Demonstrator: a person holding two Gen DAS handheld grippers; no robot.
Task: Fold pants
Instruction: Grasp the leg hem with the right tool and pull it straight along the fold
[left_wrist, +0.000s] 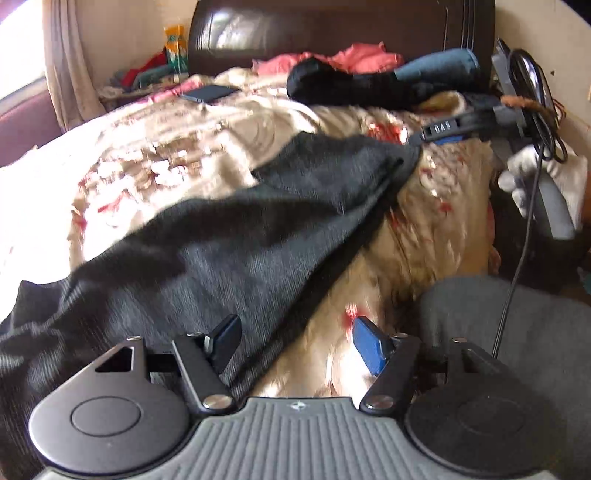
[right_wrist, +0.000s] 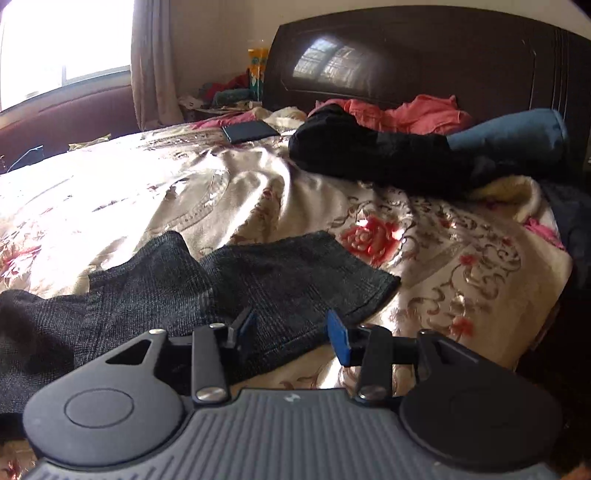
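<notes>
The left gripper (left_wrist: 295, 338) fills the foreground of its own view, jaws spread wide and gripping nothing, one blue-padded finger (left_wrist: 367, 343) over the floral bedspread (left_wrist: 155, 147) and the other at the edge of the dark grey pants (left_wrist: 229, 236); the pants stretch diagonally across the bed, bunched at the near left and running up toward the far right, where the hem end (left_wrist: 373, 158) lies by the tips of the right gripper (left_wrist: 439, 133), seen only from the side, its grasp impossible to judge there; a white-gloved hand (left_wrist: 532, 177) holds that tool beside a trailing black cable (left_wrist: 517, 266).

From the right wrist view, the right gripper (right_wrist: 293, 332) hovers released, jaws parted over a pant leg hem (right_wrist: 325, 280) with nothing between them; the pants (right_wrist: 155, 291) lie rumpled on the bedspread (right_wrist: 461, 258), one leg end flat ahead of the tool, the rest trailing off left; beyond, near the dark headboard (right_wrist: 443, 59), sit a black garment (right_wrist: 369, 155), a coral-pink cloth (right_wrist: 417, 110), a blue bolster (right_wrist: 517, 133) and a dark flat phone-like item (right_wrist: 249, 131); sunlight from the window (right_wrist: 66, 40) washes out the bed's left side.
</notes>
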